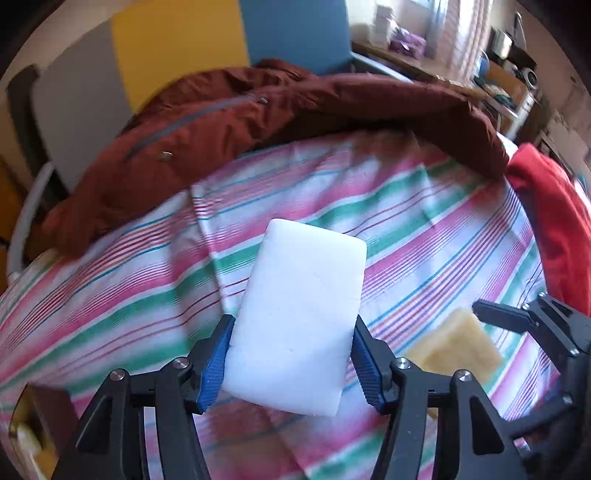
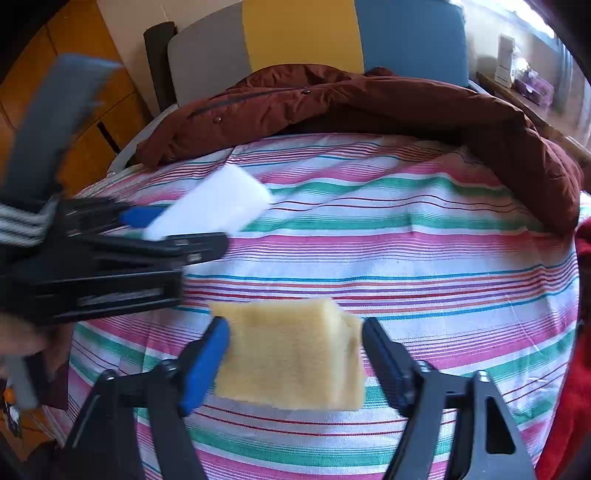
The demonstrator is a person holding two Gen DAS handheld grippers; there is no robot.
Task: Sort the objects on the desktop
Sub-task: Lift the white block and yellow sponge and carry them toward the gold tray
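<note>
My left gripper [image 1: 291, 354] is shut on a white foam block [image 1: 299, 317] and holds it above the striped cloth [image 1: 424, 229]. The block and left gripper also show at the left of the right wrist view [image 2: 214, 203]. My right gripper [image 2: 295, 354] is shut on a yellow sponge [image 2: 291, 354], held above the cloth [image 2: 406, 240]. The sponge [image 1: 458, 343] and right gripper show at the lower right of the left wrist view.
A dark red jacket [image 1: 229, 122] lies along the far edge of the cloth; it also shows in the right wrist view [image 2: 369, 107]. A bright red cloth [image 1: 554, 221] lies at the right. A chair with grey, yellow and blue panels [image 2: 303, 33] stands behind.
</note>
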